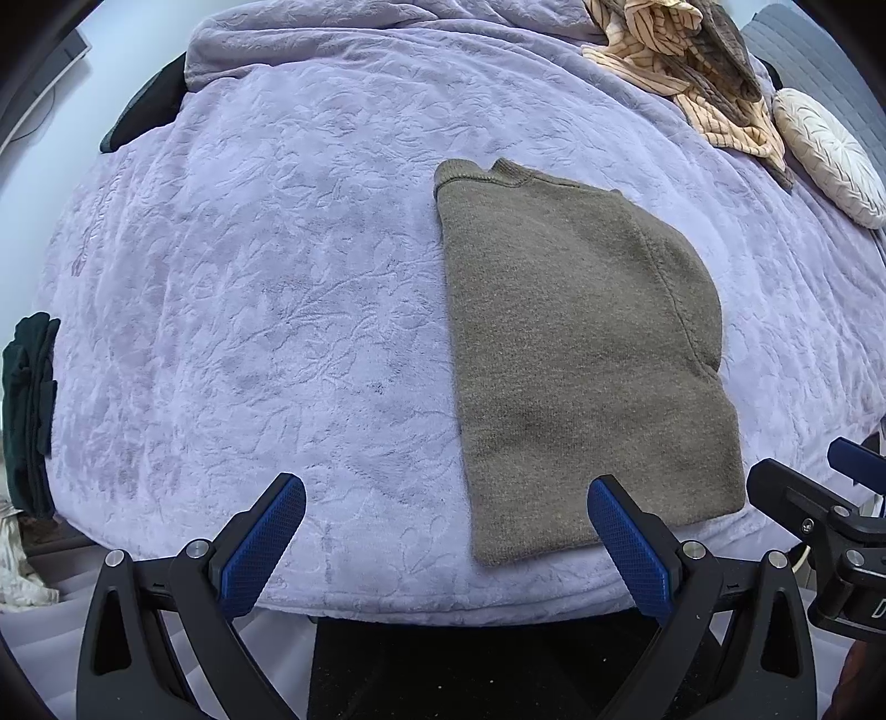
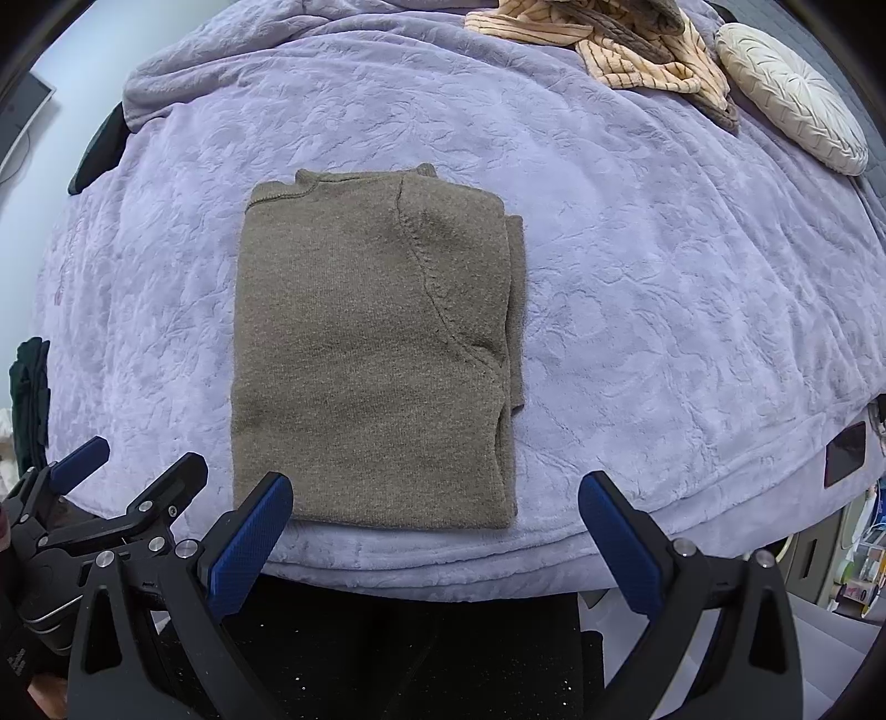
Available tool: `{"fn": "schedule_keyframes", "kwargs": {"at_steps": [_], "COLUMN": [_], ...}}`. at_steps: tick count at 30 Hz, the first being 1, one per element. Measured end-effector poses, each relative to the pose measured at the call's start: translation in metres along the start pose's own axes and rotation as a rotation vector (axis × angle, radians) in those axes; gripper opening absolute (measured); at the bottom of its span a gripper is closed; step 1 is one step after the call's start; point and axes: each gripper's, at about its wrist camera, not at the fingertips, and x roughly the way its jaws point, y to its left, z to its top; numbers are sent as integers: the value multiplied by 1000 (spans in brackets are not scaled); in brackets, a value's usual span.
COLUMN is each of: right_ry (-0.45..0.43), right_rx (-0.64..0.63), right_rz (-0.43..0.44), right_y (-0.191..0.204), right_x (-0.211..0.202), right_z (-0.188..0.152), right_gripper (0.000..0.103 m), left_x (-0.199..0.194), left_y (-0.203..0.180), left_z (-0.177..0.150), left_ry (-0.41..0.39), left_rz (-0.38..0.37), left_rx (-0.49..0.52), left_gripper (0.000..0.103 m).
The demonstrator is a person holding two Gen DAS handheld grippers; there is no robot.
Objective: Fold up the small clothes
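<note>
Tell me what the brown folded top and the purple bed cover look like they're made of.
The brown folded top looks like a fine knit, maybe wool or a blend: matte, fuzzy surface, ribbed collar, raised stitched seam. The purple bed cover looks like plush fleece or velvet, with a soft sheen and an embossed leafy pattern. The exact fibres can't be told from here.

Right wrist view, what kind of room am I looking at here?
Most likely a bedroom: the folded olive-brown sweater lies on a bed covered by a lavender embossed blanket, with a round cream pleated cushion and a heap of striped clothes at the far end.
</note>
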Motion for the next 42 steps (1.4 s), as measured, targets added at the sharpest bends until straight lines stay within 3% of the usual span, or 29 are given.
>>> {"fn": "schedule_keyframes", "kwargs": {"at_steps": [42], "right_ry": [2], "right_rx": [4], "right_rz": [3], "right_y": [-4], "right_x": [1], "right_z": [0], "right_gripper": [103], "left_x": [1], "left_y": [-3], "left_z": [-5], "left_ry": [5], "left_rz": [13], "left_rx": [-20], "left_gripper": [102]}}
